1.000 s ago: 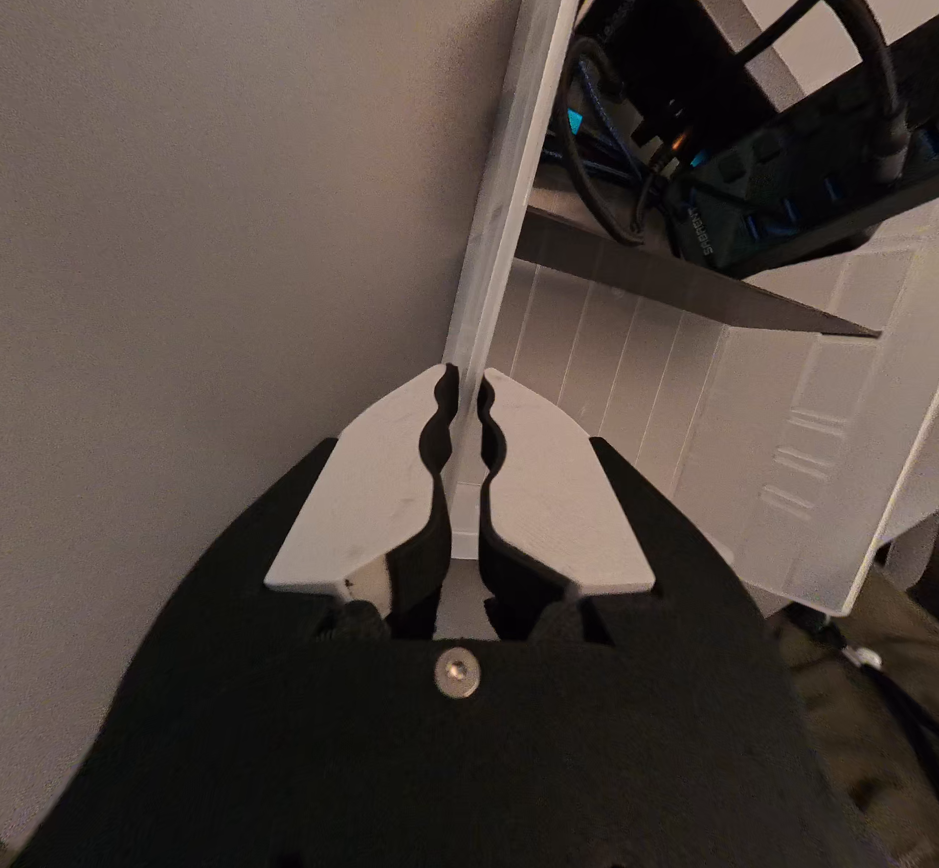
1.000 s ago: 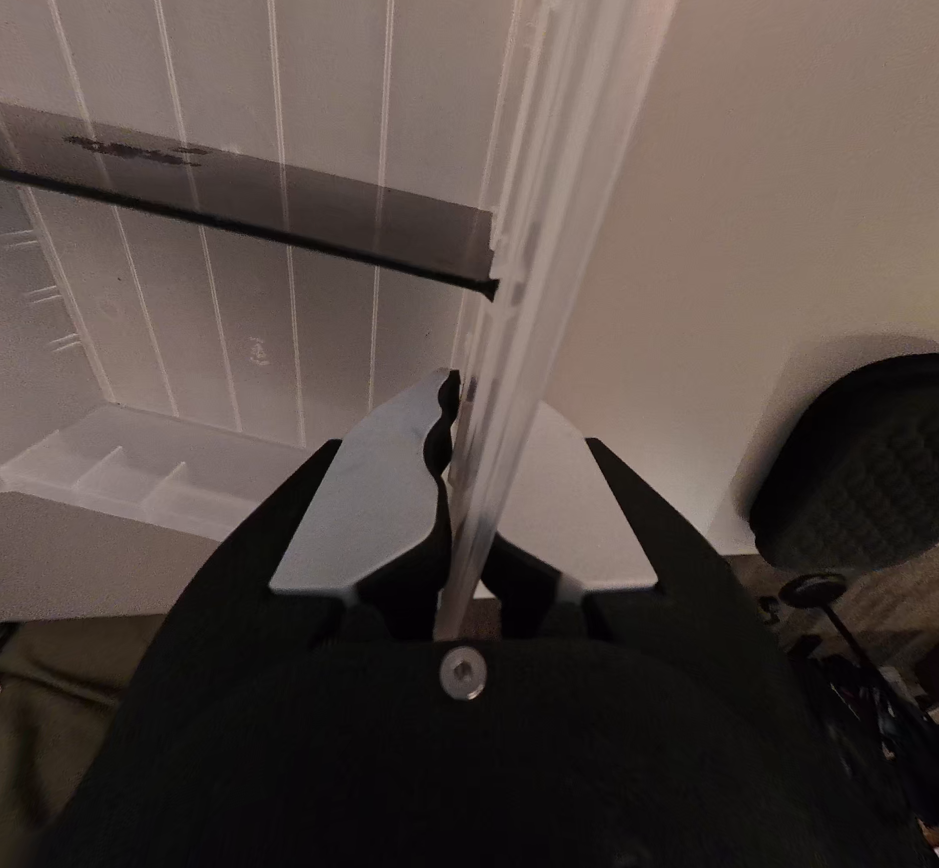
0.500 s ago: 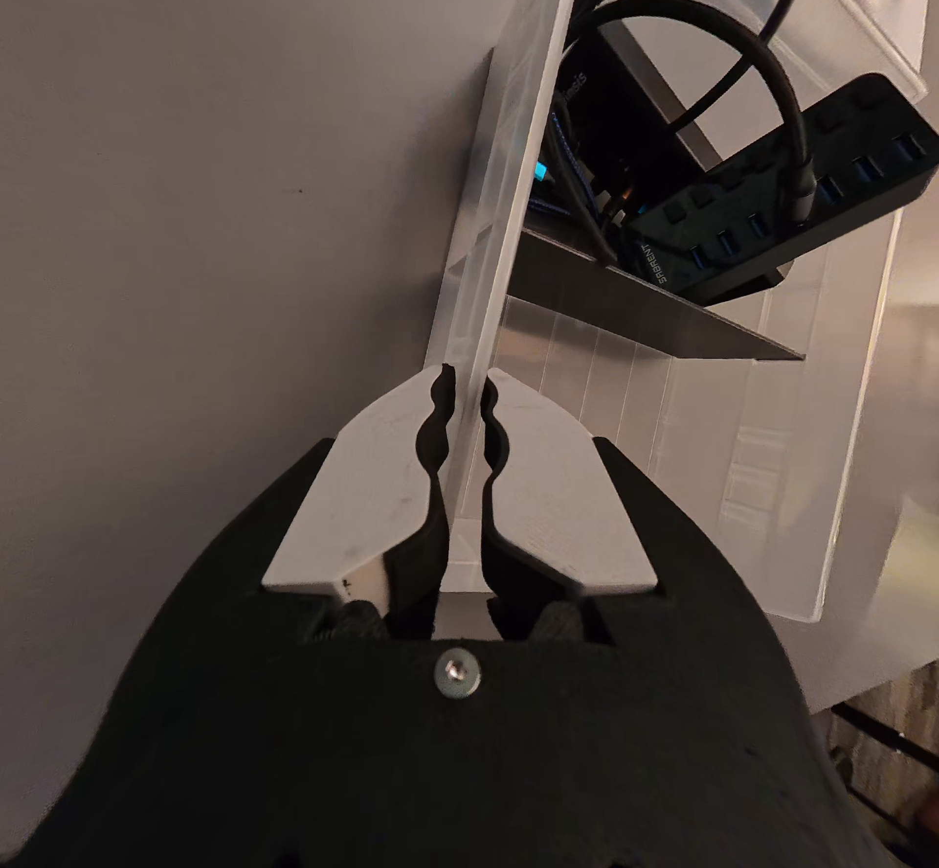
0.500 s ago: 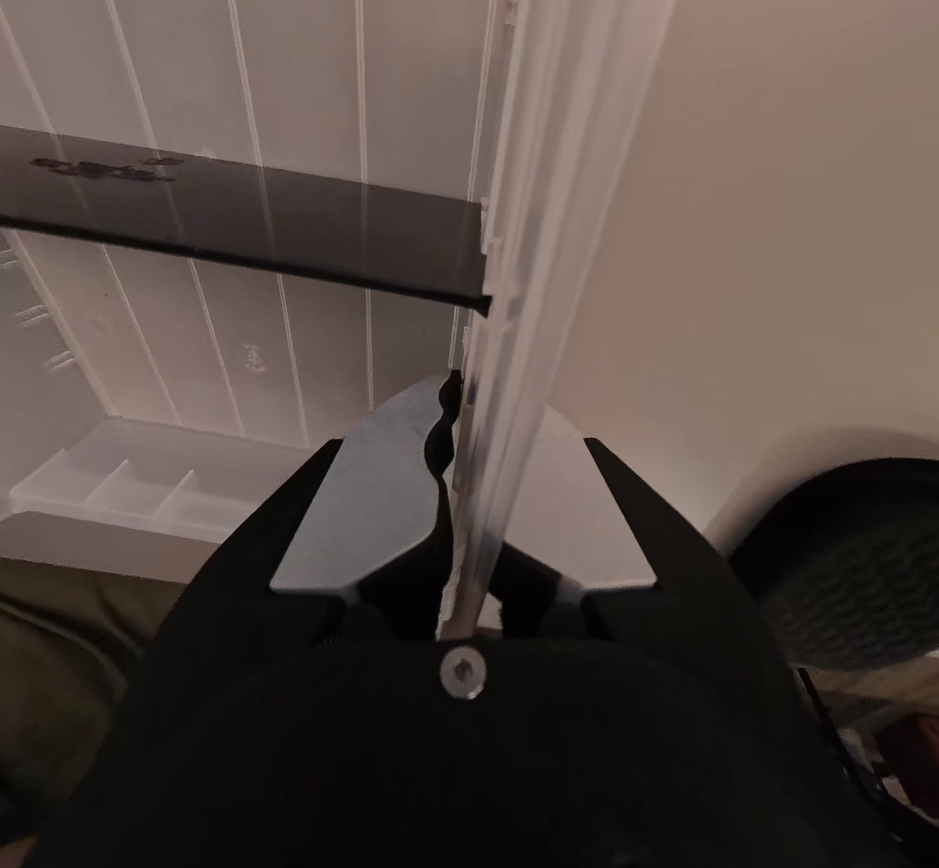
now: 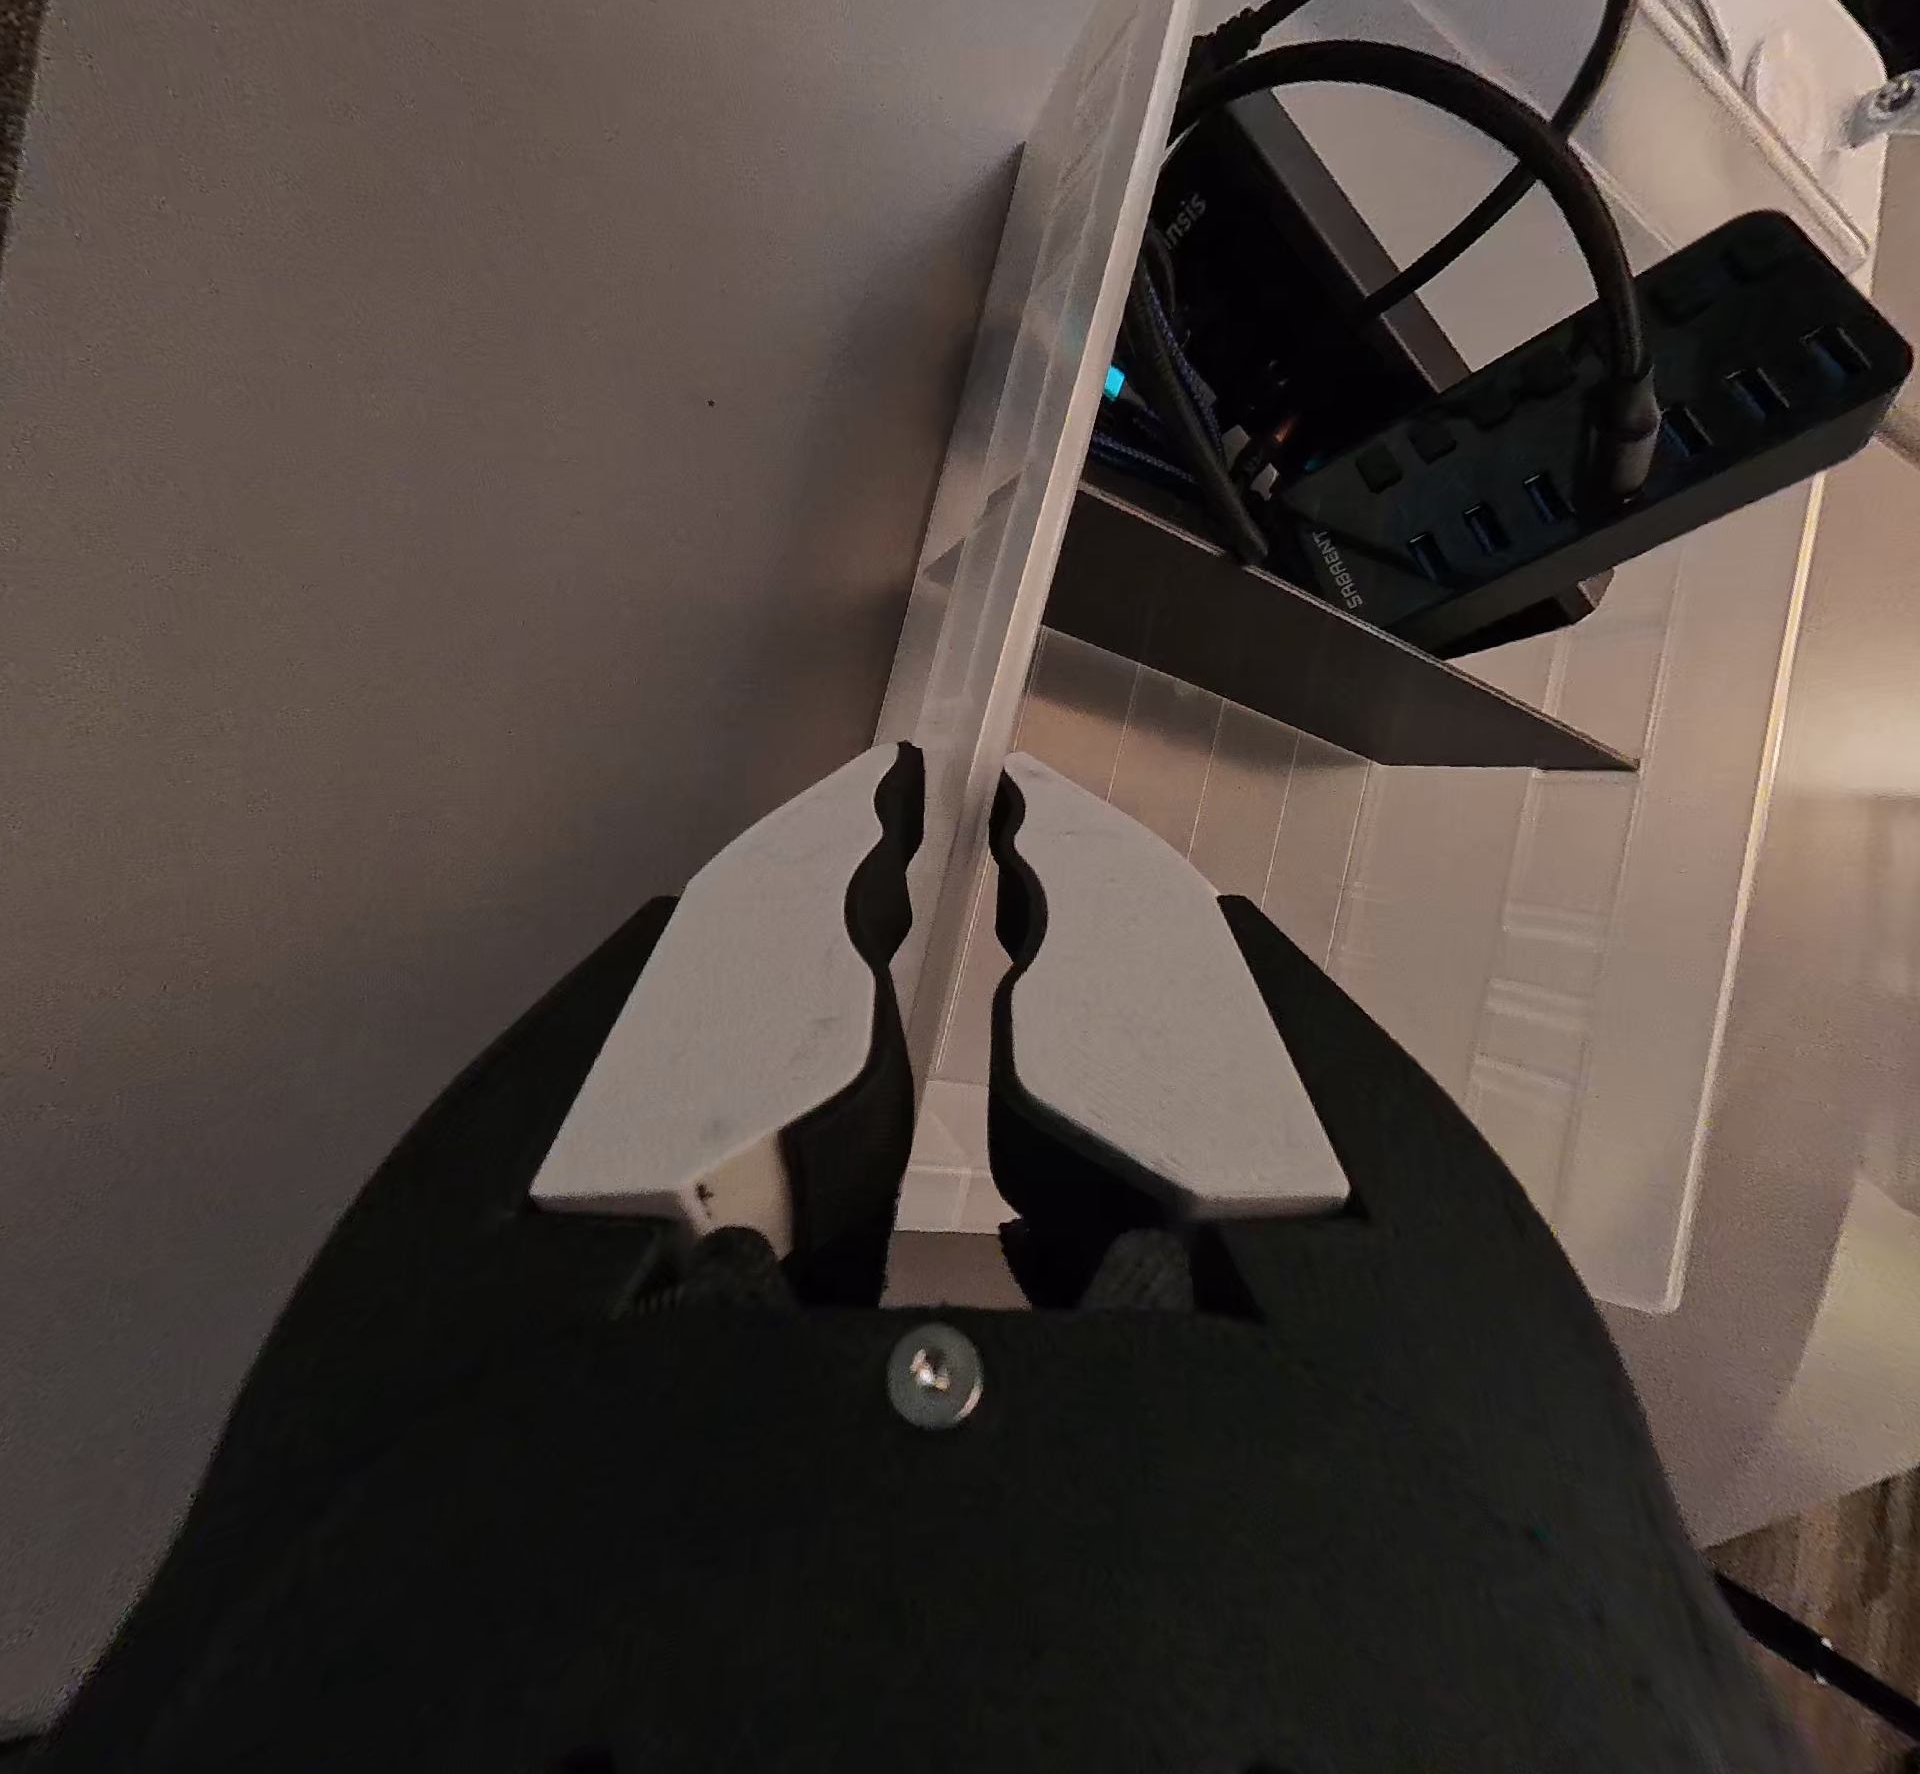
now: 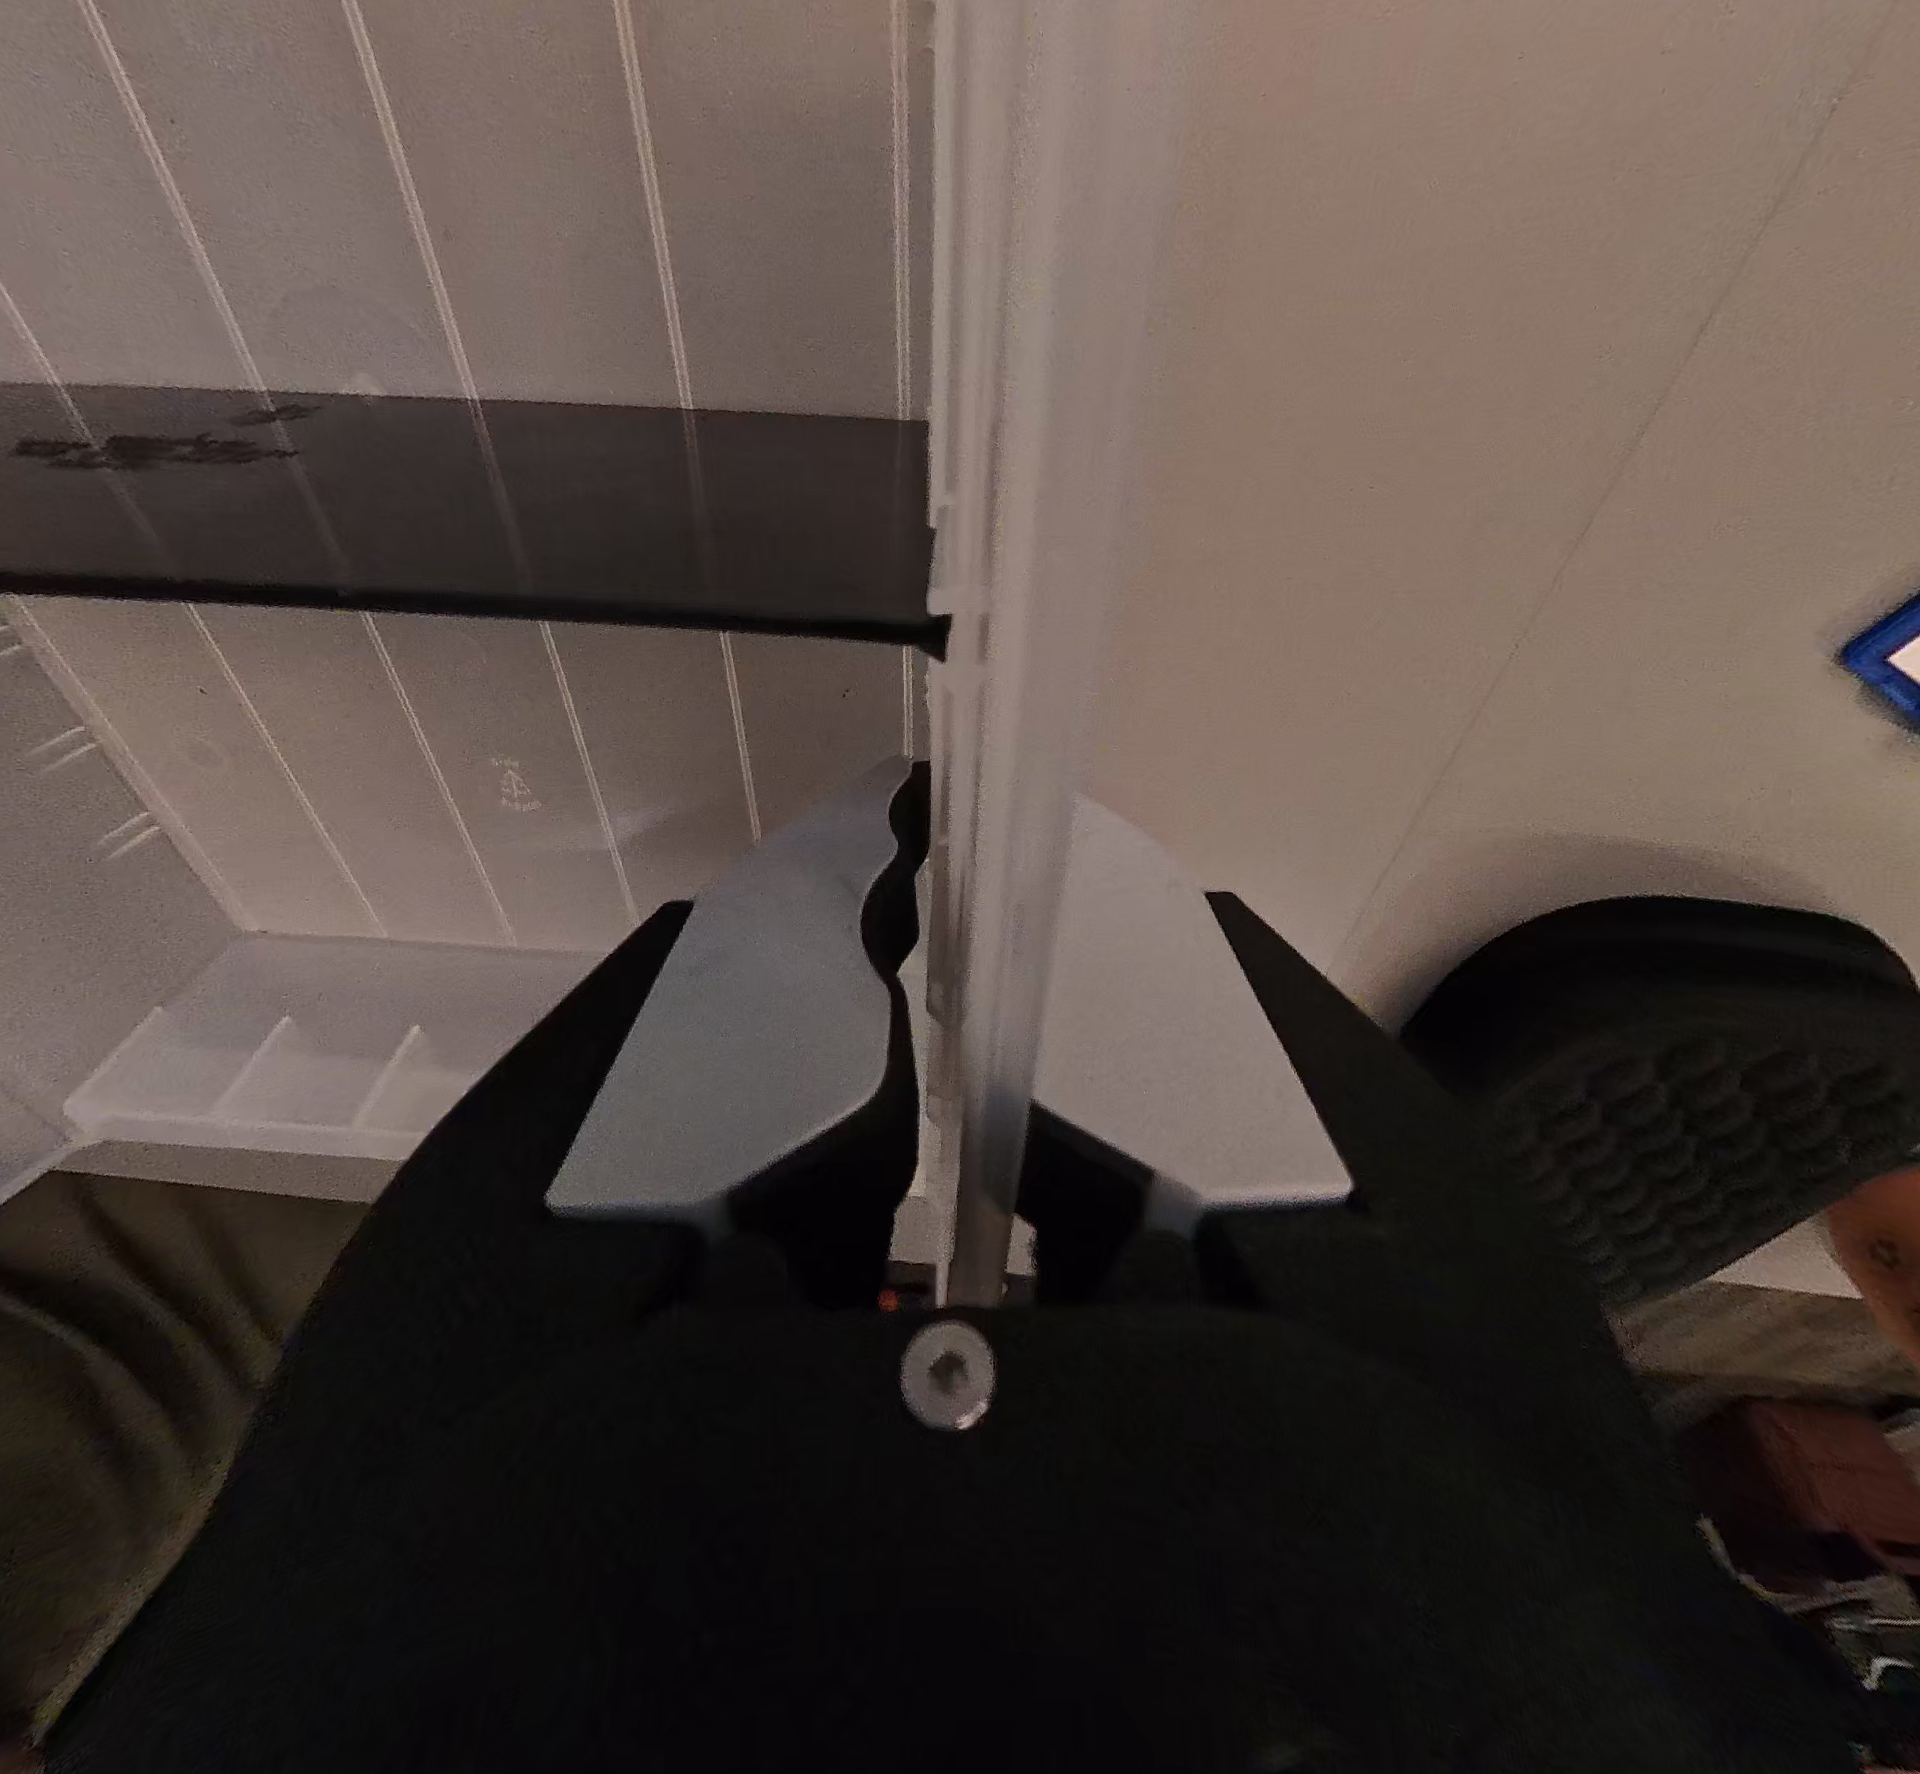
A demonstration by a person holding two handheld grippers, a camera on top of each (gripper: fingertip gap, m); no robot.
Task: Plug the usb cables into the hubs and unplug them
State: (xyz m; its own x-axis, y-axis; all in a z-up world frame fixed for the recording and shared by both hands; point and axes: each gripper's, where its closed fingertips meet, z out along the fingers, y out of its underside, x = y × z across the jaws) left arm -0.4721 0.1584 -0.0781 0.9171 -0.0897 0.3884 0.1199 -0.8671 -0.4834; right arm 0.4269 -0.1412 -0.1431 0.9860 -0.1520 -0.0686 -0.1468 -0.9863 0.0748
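Note:
Both grippers hold a clear plastic bin by its side walls. In the left wrist view my left gripper (image 5: 954,779) is shut on the bin's wall (image 5: 1039,477). Inside the bin a black USB hub (image 5: 1558,477) with blue ports leans on a dark flat plate (image 5: 1299,675). A black cable (image 5: 1600,218) loops up and is plugged into the hub. More cables lie bunched behind it. In the right wrist view my right gripper (image 6: 987,789) is shut on the opposite bin wall (image 6: 997,374). The dark plate (image 6: 468,498) shows through the bin's ribbed bottom; the hub is hidden there.
A plain pale surface fills the background of both views. A black mesh-textured rounded object (image 6: 1683,1080) sits low on the right. A blue-edged object (image 6: 1886,654) is at the right edge. Olive fabric (image 6: 104,1361) lies at the lower left. Clutter (image 6: 1808,1516) sits at the lower right. Some 95 cm of space lies between my two pairs of fingers.
The bin and both grippers have swung together against the background. In the right wrist view the wall now stands upright instead of slanted. Both grips stayed shut.

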